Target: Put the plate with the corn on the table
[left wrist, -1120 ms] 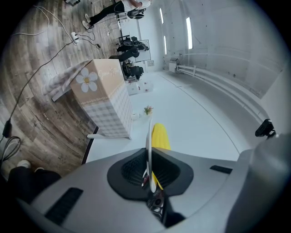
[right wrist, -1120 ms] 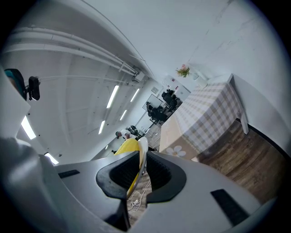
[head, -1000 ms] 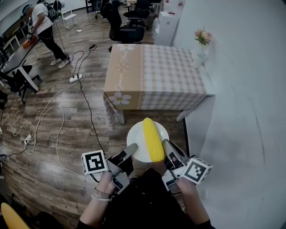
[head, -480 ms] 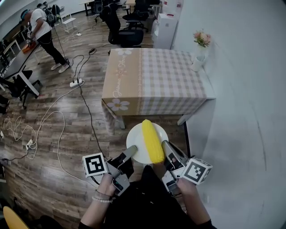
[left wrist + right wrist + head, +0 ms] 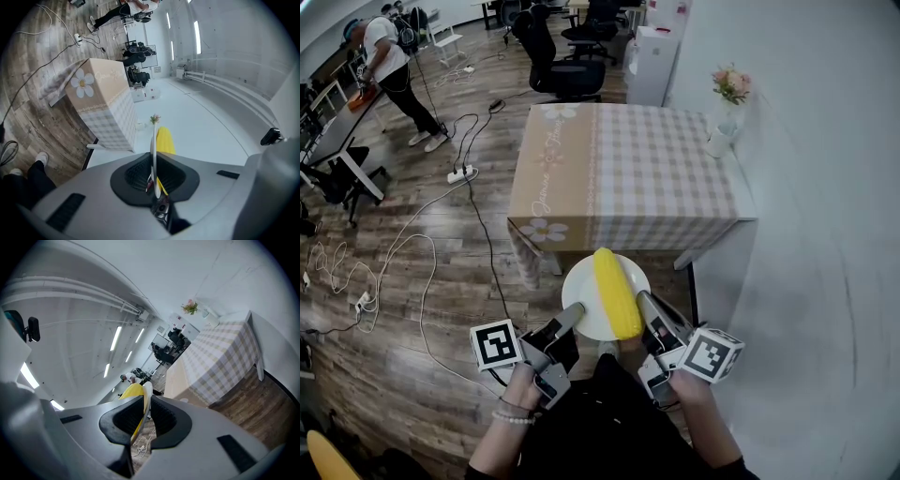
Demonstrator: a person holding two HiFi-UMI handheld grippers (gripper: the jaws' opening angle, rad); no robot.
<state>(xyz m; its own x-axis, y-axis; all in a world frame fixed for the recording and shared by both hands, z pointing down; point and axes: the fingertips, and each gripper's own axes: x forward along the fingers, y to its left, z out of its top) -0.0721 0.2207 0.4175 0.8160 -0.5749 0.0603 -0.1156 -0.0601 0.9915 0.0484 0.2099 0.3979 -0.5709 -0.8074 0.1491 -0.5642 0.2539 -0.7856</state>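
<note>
A white plate (image 5: 581,281) carries a yellow corn cob (image 5: 614,292) and hangs in the air short of the table's near edge. My left gripper (image 5: 570,317) is shut on the plate's left rim, and my right gripper (image 5: 647,307) is shut on its right rim. In the left gripper view the plate's thin edge (image 5: 153,154) runs between the jaws with the corn (image 5: 165,140) behind it. The right gripper view has the plate rim (image 5: 144,401) and corn (image 5: 131,392) pinched the same way. The table (image 5: 623,164) has a beige checked cloth with daisy prints.
A small vase of pink flowers (image 5: 727,108) stands at the table's far right corner by the white wall. Cables and a power strip (image 5: 457,171) lie on the wood floor to the left. A person (image 5: 389,66) stands far left; office chairs (image 5: 558,56) are beyond the table.
The table has come slightly nearer and lower in the head view. Both grippers keep their hold on the plate, and the corn lies the same way.
</note>
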